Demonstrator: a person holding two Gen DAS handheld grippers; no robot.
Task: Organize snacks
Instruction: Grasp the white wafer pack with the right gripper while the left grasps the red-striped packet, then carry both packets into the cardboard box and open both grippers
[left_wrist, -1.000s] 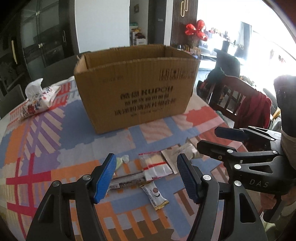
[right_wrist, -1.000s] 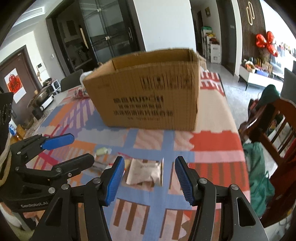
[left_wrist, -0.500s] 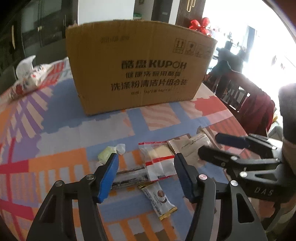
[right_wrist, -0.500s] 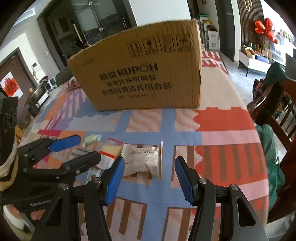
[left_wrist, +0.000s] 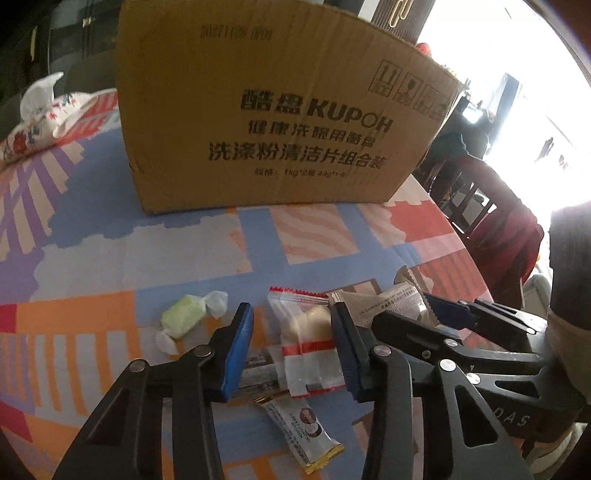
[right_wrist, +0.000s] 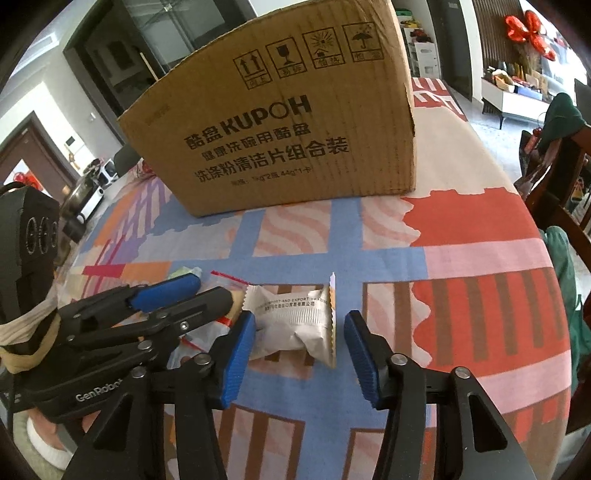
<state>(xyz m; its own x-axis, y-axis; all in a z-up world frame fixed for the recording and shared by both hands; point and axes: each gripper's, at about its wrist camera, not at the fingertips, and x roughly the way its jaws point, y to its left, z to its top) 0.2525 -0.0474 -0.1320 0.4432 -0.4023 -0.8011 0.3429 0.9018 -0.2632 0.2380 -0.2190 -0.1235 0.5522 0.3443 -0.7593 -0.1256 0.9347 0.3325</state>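
Several snacks lie on the patterned tablecloth in front of a big cardboard box (left_wrist: 277, 122). My left gripper (left_wrist: 291, 350) is low over a clear packet with a red stripe (left_wrist: 308, 332). Its jaws are closing with the packet between them; the right pad is at the packet's edge and the left pad is clear of it. My right gripper (right_wrist: 301, 350) straddles a white printed packet (right_wrist: 295, 325). Those jaws are closing too, and the right pad is still apart from the packet. A green wrapped candy (left_wrist: 183, 317), a dark bar (left_wrist: 258, 369) and a small white sachet (left_wrist: 306, 432) lie close by.
The box (right_wrist: 288, 122) stands just beyond the snacks. A floral tissue pack (left_wrist: 37, 122) lies at the far left. Wooden chairs with a red cloth (left_wrist: 509, 229) stand past the table's right edge. The two grippers sit side by side, nearly touching.
Both grippers have sunk toward the table and come in over the snacks. Their jaws have narrowed, the left more than the right. Each now has a packet between its pads.
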